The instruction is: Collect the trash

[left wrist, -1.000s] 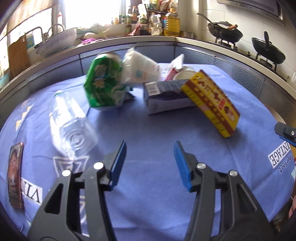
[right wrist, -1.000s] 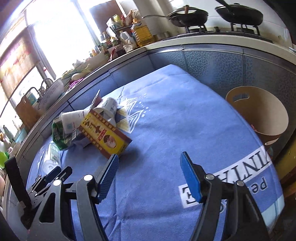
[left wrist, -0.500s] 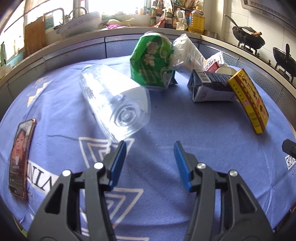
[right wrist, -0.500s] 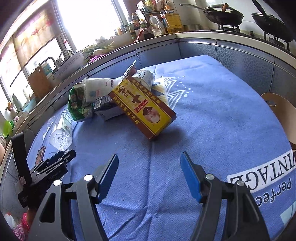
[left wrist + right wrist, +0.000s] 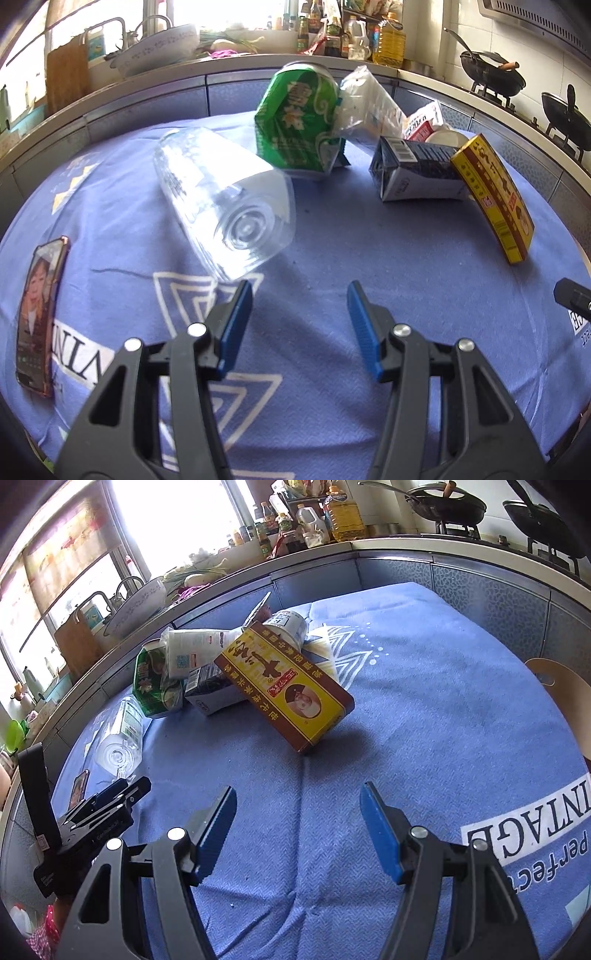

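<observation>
Clear plastic bottle (image 5: 225,206) lies on its side on the blue cloth (image 5: 369,258), base toward the left gripper (image 5: 299,314), long axis running away up-left. Left fingers spread, empty, nearest. Right gripper (image 5: 299,823) also spread, empty, facing the yellow box (image 5: 284,686).

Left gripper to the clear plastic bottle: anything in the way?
Nothing visible. The left gripper stands open over bare blue tablecloth, and the clear plastic bottle lies on its side just ahead and left of the fingertips, base toward the camera.
</observation>
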Demonstrator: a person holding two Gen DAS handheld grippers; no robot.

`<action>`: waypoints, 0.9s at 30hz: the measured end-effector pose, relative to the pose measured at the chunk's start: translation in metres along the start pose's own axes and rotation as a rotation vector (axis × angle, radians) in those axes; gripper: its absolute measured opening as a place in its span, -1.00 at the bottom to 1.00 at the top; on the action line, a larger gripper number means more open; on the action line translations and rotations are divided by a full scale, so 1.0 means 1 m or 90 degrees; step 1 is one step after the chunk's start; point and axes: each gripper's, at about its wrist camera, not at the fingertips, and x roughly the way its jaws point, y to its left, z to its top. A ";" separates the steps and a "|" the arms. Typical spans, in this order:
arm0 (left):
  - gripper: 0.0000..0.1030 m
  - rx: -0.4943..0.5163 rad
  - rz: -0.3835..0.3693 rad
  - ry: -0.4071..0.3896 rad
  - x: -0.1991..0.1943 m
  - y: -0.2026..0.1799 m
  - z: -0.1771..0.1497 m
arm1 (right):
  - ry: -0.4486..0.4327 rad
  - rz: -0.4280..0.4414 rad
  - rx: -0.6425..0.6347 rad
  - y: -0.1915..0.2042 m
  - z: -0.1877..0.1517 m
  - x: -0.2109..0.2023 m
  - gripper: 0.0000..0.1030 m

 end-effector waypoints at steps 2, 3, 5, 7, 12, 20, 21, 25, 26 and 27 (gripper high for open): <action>-0.01 0.000 0.000 0.000 0.000 0.000 0.000 | 0.001 0.000 0.001 0.000 -0.001 0.001 0.34; -0.01 0.001 0.000 0.000 0.000 0.000 0.000 | 0.002 0.001 0.001 0.000 -0.001 0.001 0.34; -0.01 0.001 0.000 -0.002 -0.001 0.000 0.000 | 0.003 0.001 0.002 0.001 -0.001 0.002 0.34; -0.01 0.002 0.000 -0.003 -0.001 0.000 -0.001 | 0.004 0.002 0.002 0.000 -0.001 0.003 0.34; 0.00 0.001 -0.001 -0.003 -0.001 0.000 -0.001 | 0.007 0.002 0.004 0.001 -0.003 0.004 0.34; -0.01 -0.001 -0.002 -0.005 -0.001 0.000 -0.002 | 0.012 0.003 0.004 0.001 -0.004 0.007 0.34; -0.01 -0.001 -0.002 -0.005 -0.001 0.000 -0.002 | 0.012 0.003 0.004 0.001 -0.004 0.007 0.34; -0.01 0.000 -0.002 -0.005 -0.001 0.000 -0.002 | 0.013 0.003 0.004 0.001 -0.004 0.007 0.34; -0.01 0.000 -0.002 -0.006 -0.001 0.000 -0.002 | 0.013 0.003 0.004 0.001 -0.005 0.007 0.34; -0.01 0.000 -0.002 -0.006 -0.001 0.000 -0.002 | 0.013 0.004 0.004 0.001 -0.005 0.007 0.34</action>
